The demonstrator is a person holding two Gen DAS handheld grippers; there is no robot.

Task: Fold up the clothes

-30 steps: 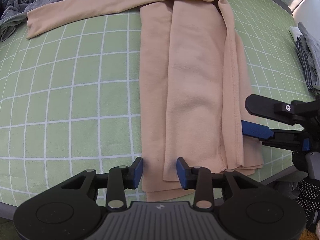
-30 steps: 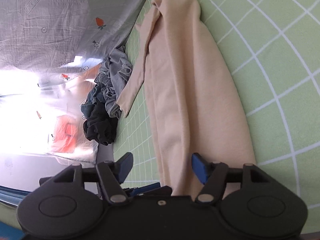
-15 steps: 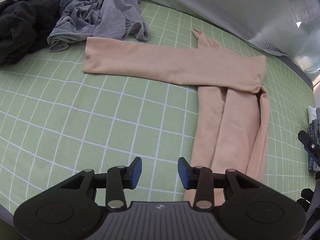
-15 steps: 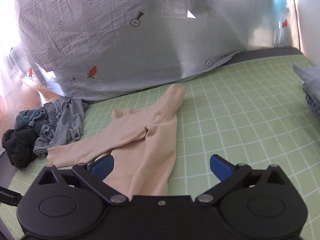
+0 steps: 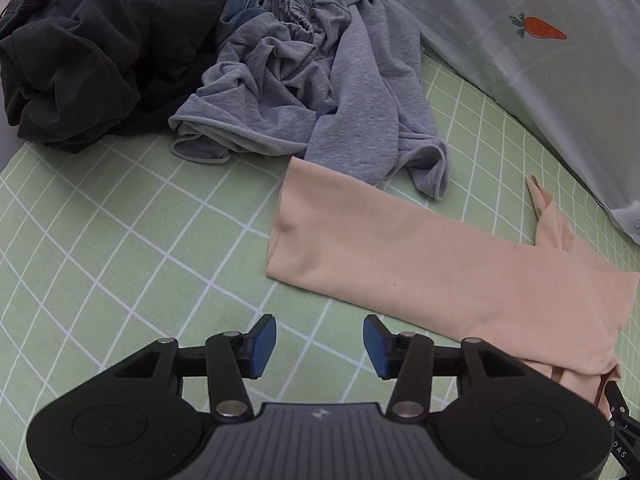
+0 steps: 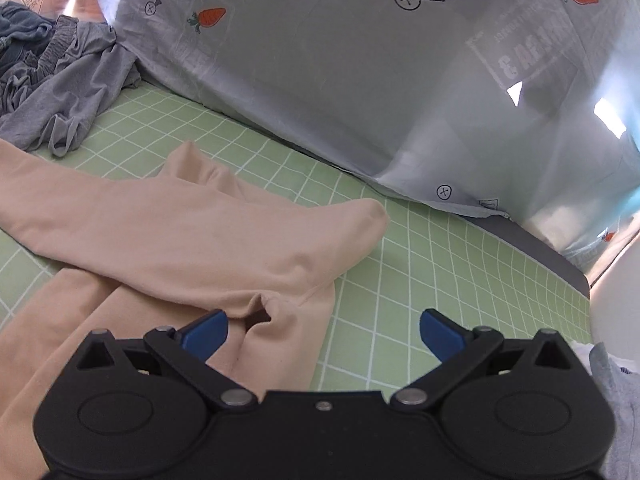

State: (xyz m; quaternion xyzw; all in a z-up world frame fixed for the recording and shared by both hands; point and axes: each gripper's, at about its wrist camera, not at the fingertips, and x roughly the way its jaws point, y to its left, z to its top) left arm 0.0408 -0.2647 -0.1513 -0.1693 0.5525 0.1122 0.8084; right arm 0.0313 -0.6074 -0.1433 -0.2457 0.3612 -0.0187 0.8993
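Observation:
A beige long-sleeved garment (image 5: 440, 264) lies flat on the green grid mat (image 5: 120, 240), one sleeve stretched out to the left with its cuff end near the grey clothes. My left gripper (image 5: 319, 344) hovers over bare mat just short of that sleeve, its jaws opening, nothing between them. In the right wrist view the same beige garment (image 6: 208, 240) shows its folded body and shoulder. My right gripper (image 6: 323, 330) stands wide open above the garment's right edge, the left blue pad over the cloth, not pinching it.
A crumpled grey garment (image 5: 320, 80) and a black one (image 5: 80, 60) are heaped at the mat's far left. A translucent sheet with carrot prints (image 6: 360, 80) hangs behind the mat. Folded grey and checked clothes (image 6: 616, 400) lie at the right edge.
Both grippers have left the garment's lower hem and swung up toward its sleeve and shoulder. The left moved left to the sleeve and widened; the right rolled upright and opened wide.

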